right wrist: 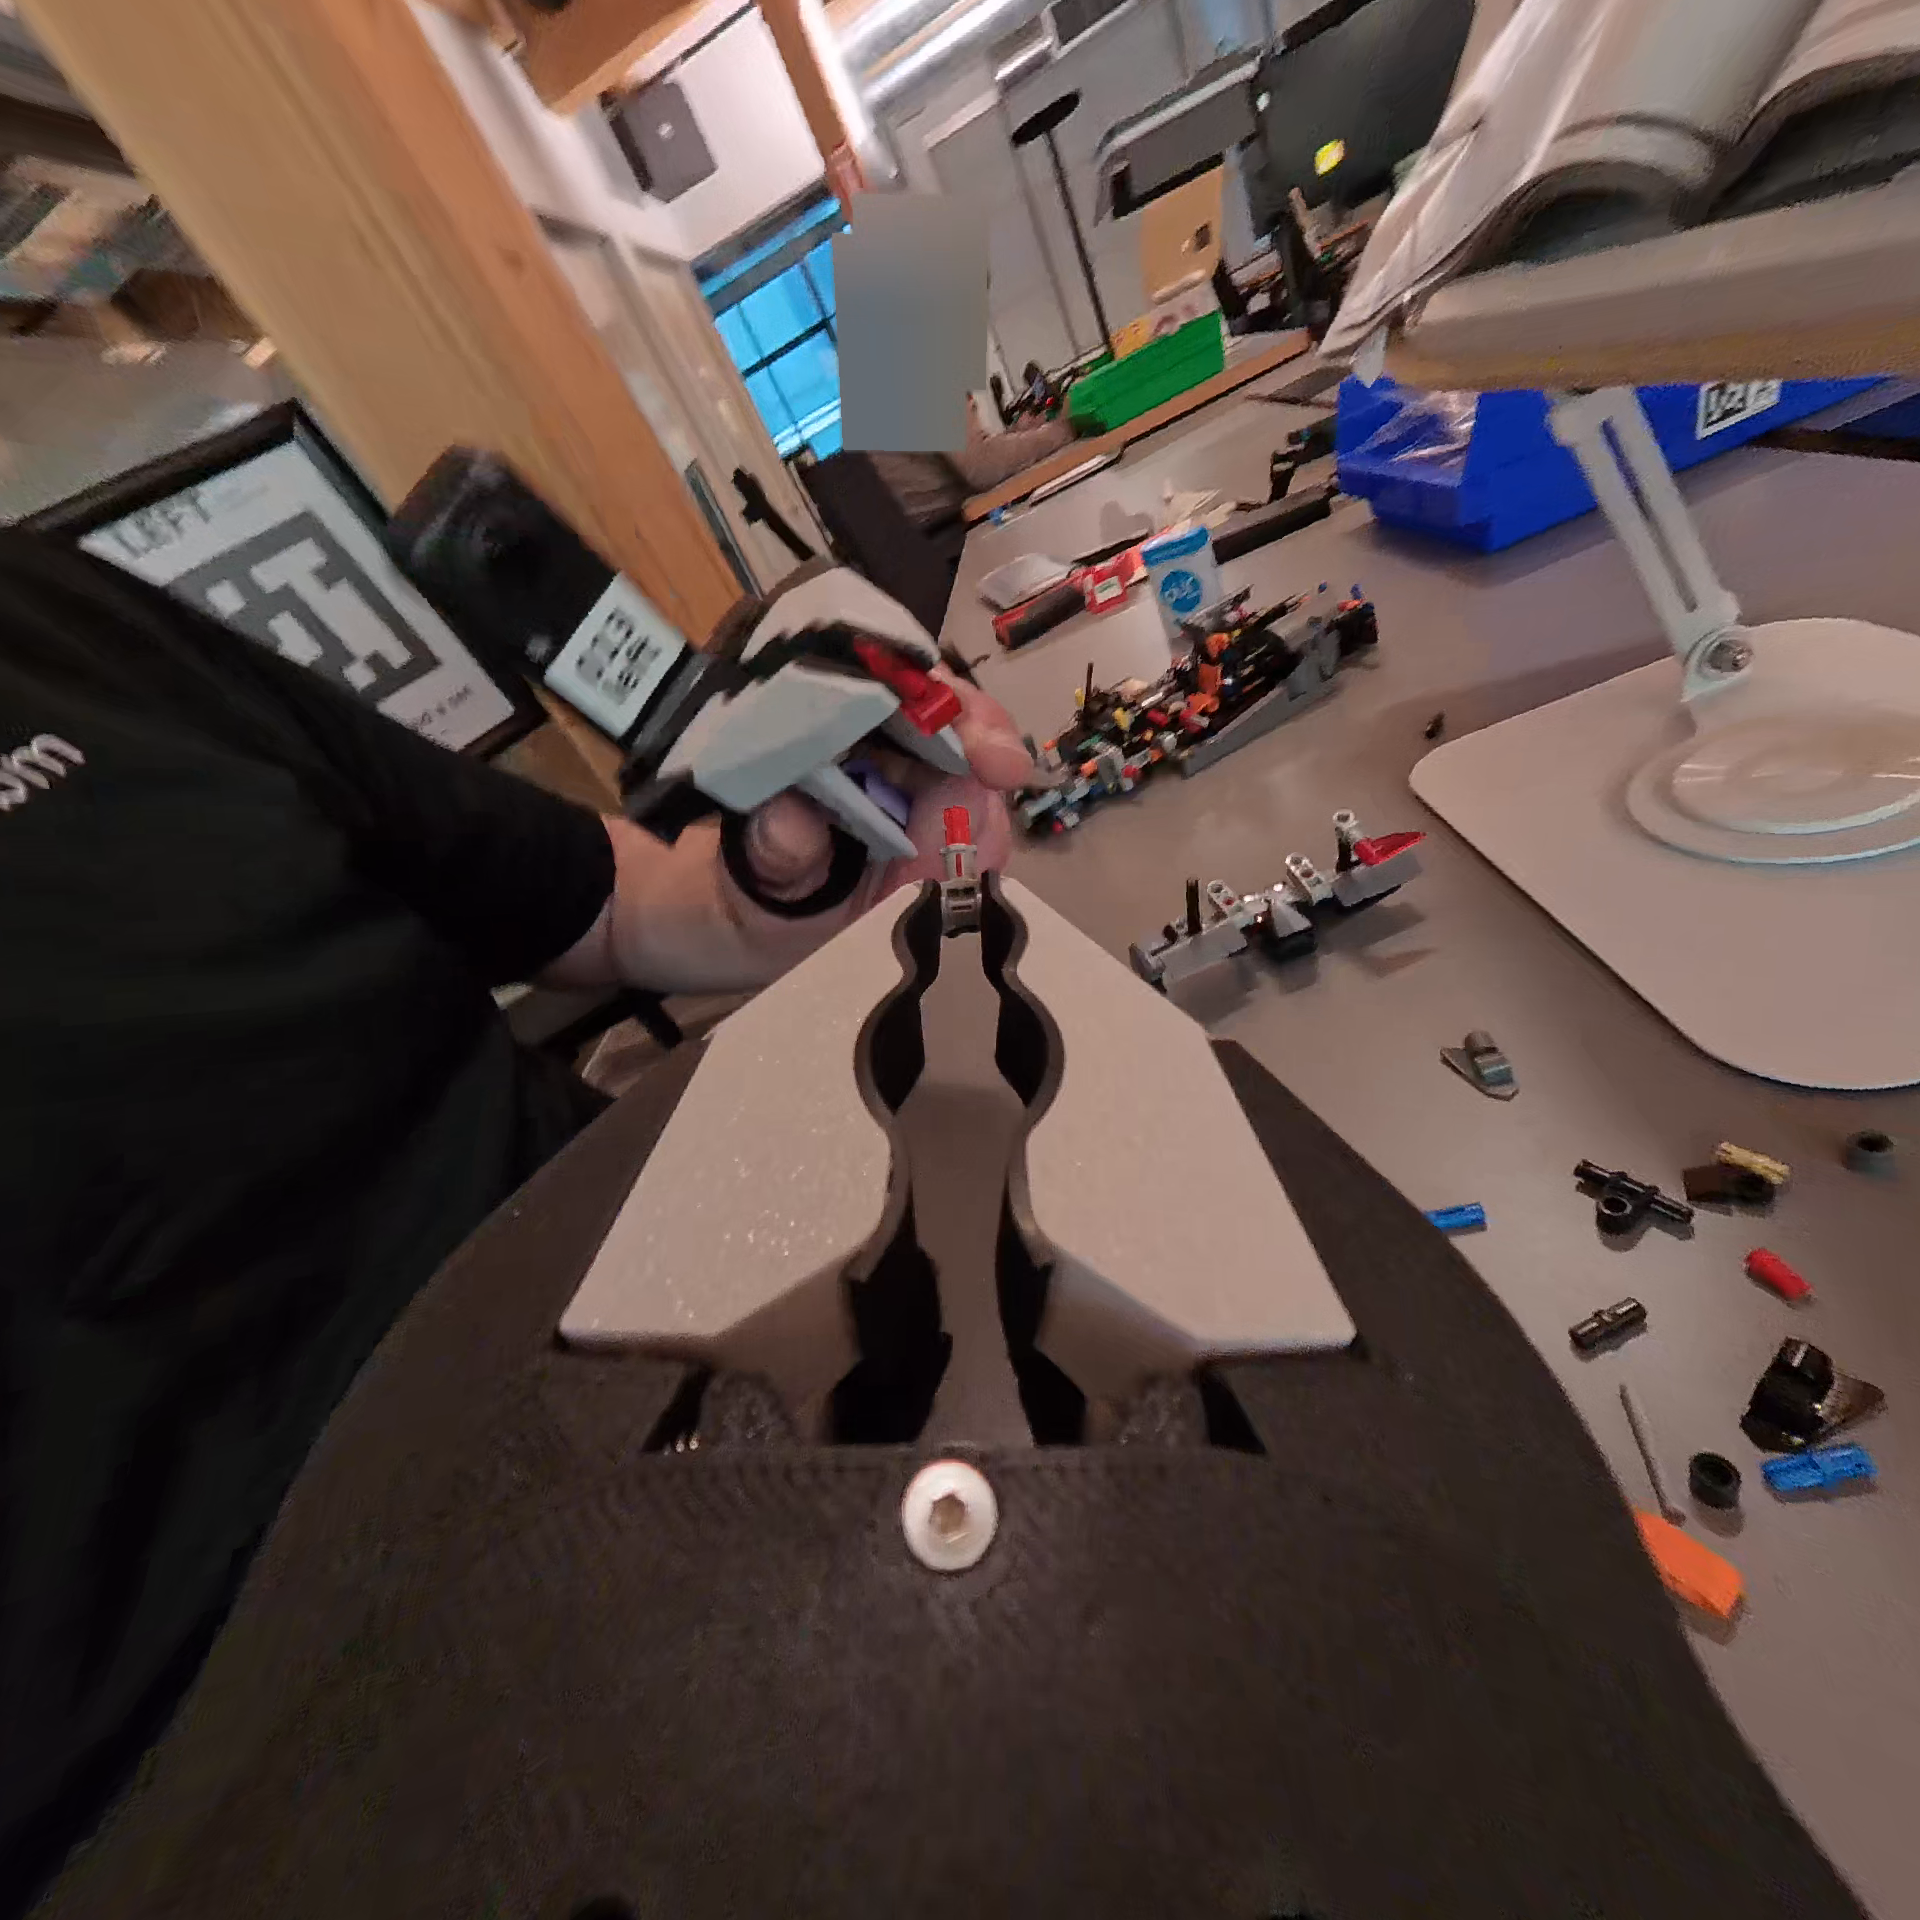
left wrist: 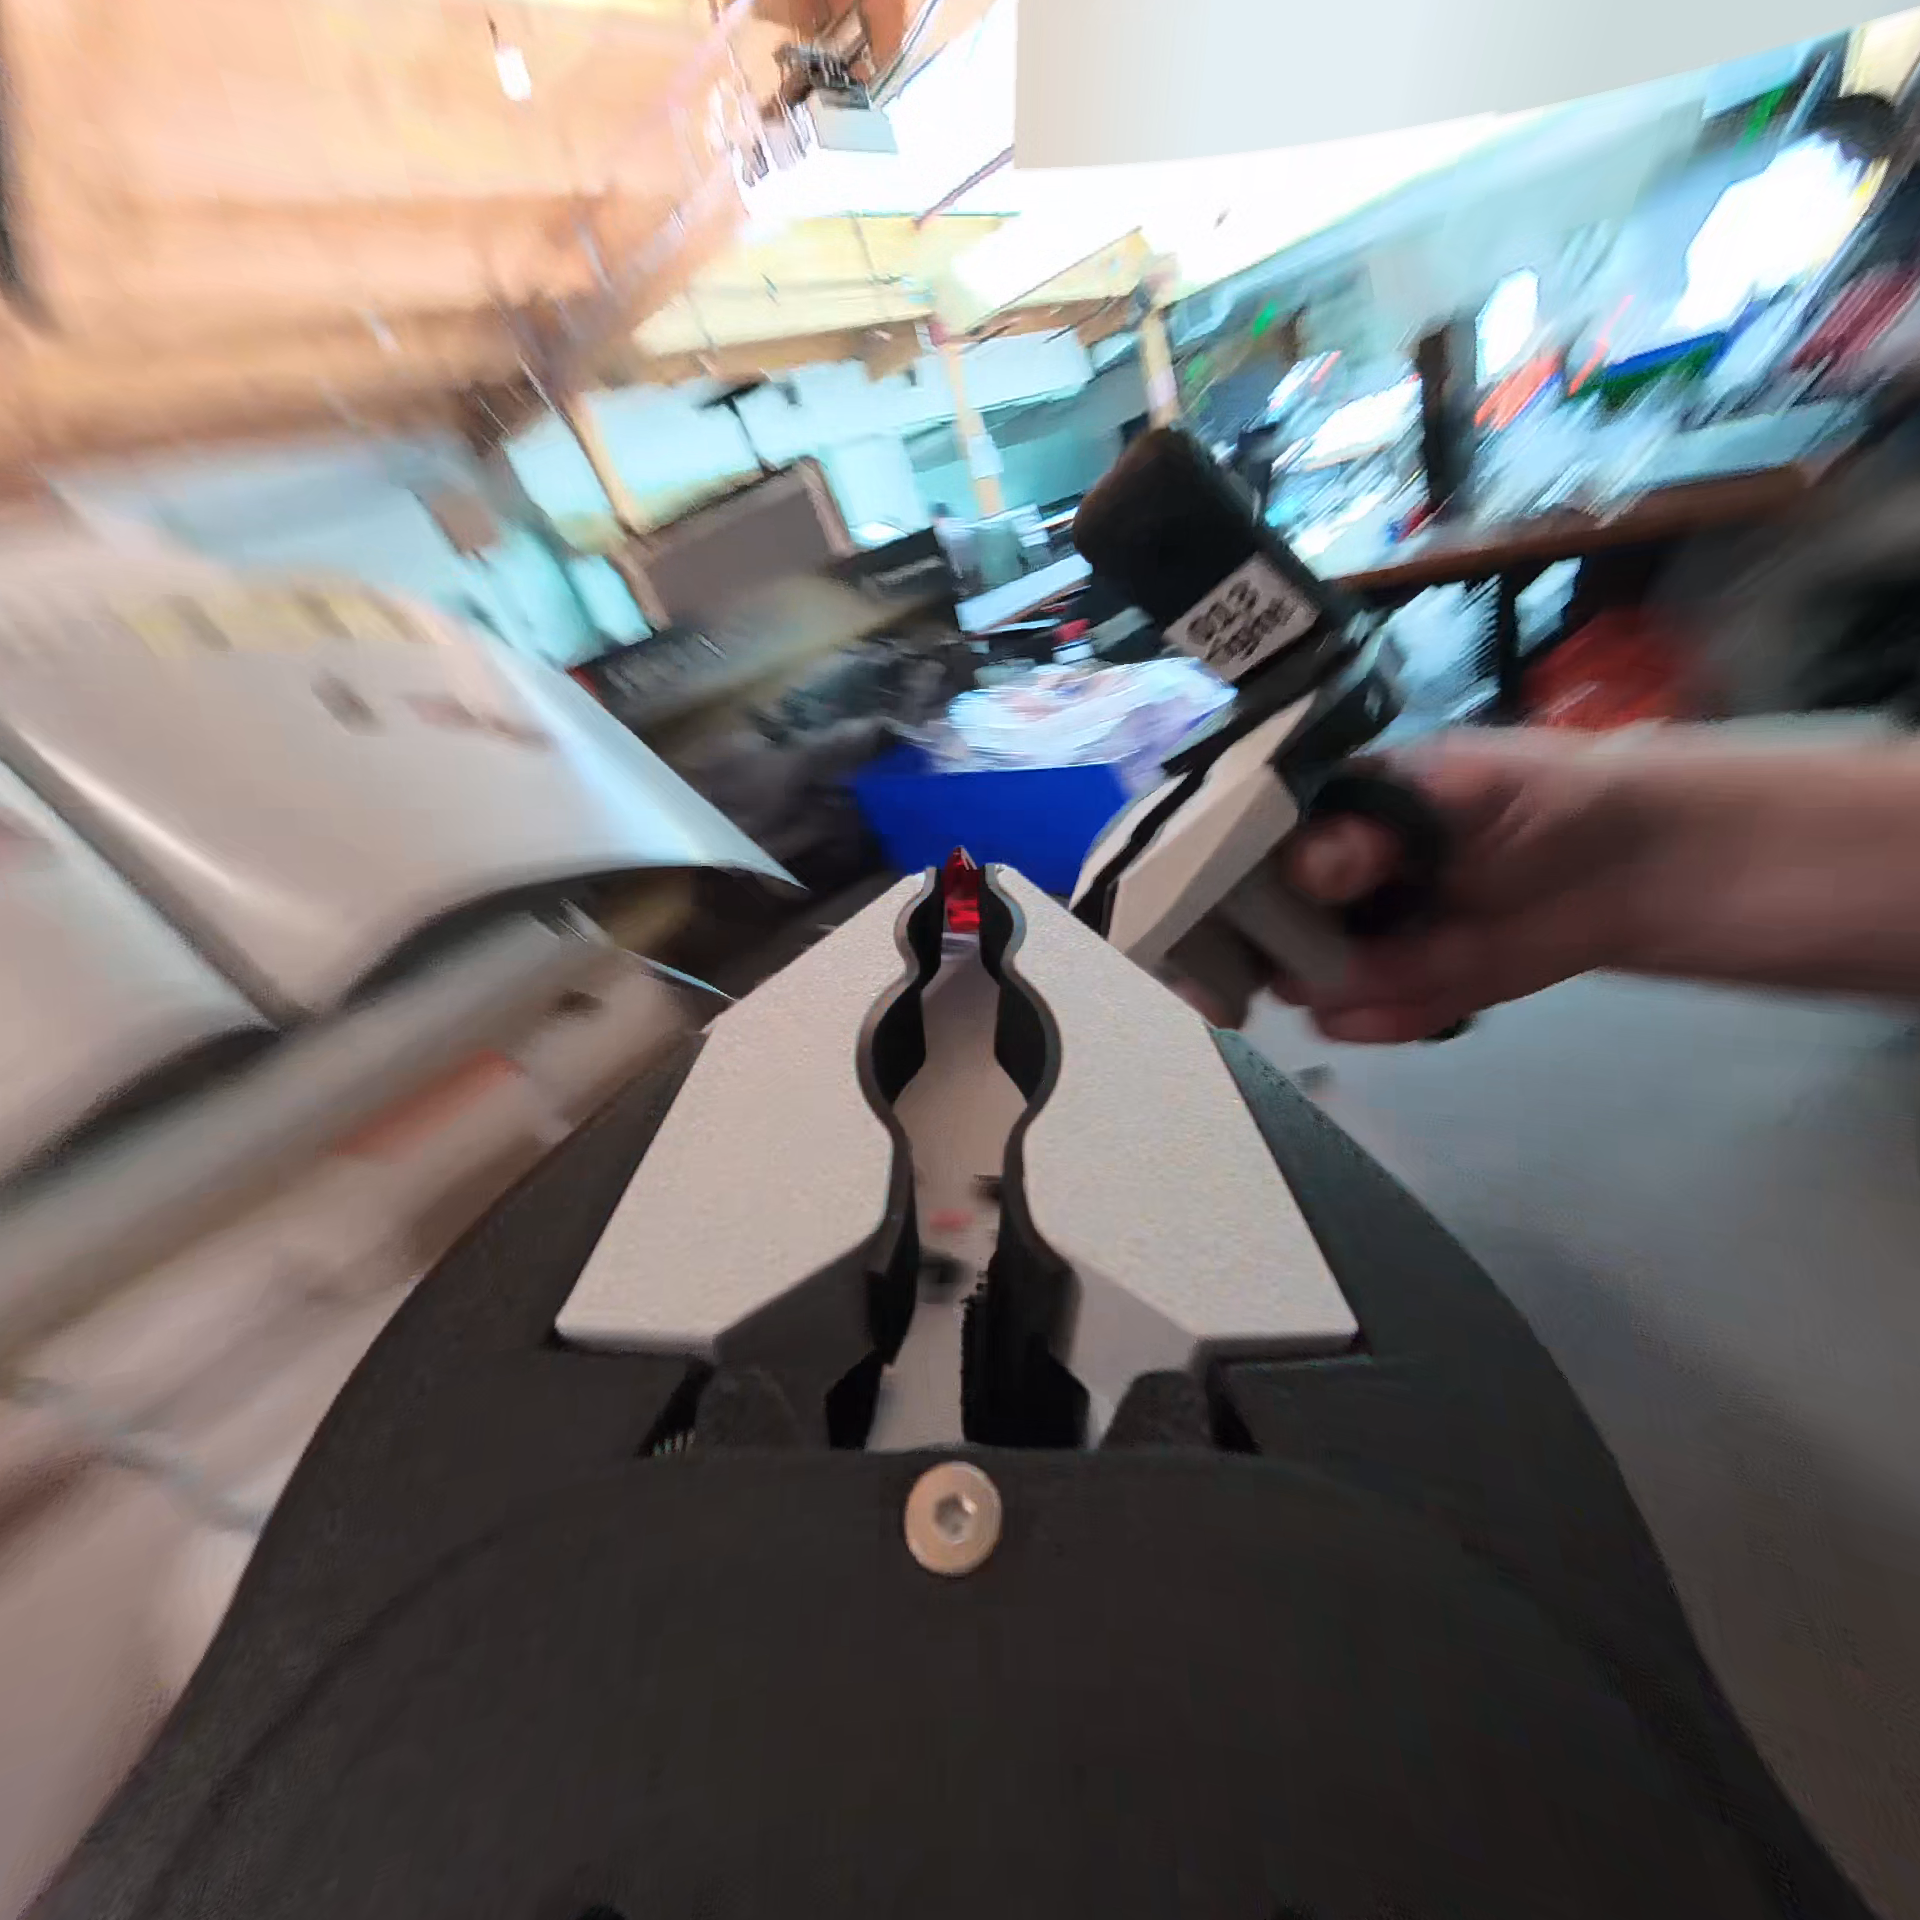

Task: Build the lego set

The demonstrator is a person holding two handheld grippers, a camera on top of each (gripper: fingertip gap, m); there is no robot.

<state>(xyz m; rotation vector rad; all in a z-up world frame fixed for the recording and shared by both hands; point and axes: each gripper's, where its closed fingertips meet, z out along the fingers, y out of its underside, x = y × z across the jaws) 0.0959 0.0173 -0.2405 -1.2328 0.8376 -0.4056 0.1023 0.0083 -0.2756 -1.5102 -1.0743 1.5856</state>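
Both grippers pinch: left gripper [left wrist: 958, 896] a glossy red wedge [left wrist: 958, 902], right gripper [right wrist: 958, 902] a ridged grey-and-red pin [right wrist: 956, 868] (cylindrical).

Bright, even indoor light. Left wrist view heavily motion-blurred; right mostly sharp. Fisheye-bent edges; possibly window glare.

Printed writing shows on a framed sign [right wrist: 301, 608], the left gripper's [right wrist: 914, 696] sticker [right wrist: 615, 655], a white can [right wrist: 1182, 590], a blue bin's [right wrist: 1507, 468] label [right wrist: 1737, 403] and a black shirt [right wrist: 208, 935].
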